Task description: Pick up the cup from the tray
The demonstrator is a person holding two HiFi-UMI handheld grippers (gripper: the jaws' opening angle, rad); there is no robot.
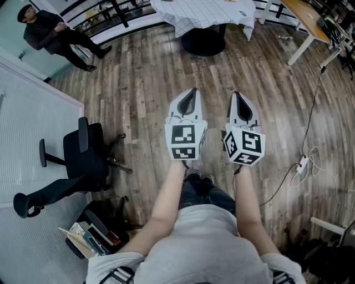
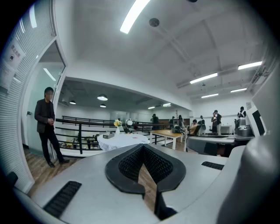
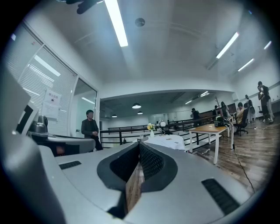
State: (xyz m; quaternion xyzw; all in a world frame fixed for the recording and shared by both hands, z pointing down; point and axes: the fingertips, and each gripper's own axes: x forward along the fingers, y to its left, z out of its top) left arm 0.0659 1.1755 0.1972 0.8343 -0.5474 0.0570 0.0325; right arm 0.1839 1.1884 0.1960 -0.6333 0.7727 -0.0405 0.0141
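Observation:
No cup and no tray can be made out in any view. In the head view my left gripper [image 1: 191, 92] and right gripper [image 1: 237, 95] are held side by side at waist height over the wooden floor, both pointing away from me toward a round table with a white cloth [image 1: 205, 11]. Both stand shut with nothing between their jaws. The left gripper [image 2: 142, 147] looks level across the room at that table [image 2: 122, 141], which carries a small vase of flowers [image 2: 117, 127]. The right gripper [image 3: 140, 143] faces the same table [image 3: 168, 141].
A black office chair [image 1: 83, 155] stands to my left by a slatted wall. A person [image 1: 55, 33] stands at the far left near a black railing [image 2: 83, 124]. A wooden desk [image 1: 308, 19] is at the far right. A cable and power strip [image 1: 302, 163] lie on the floor.

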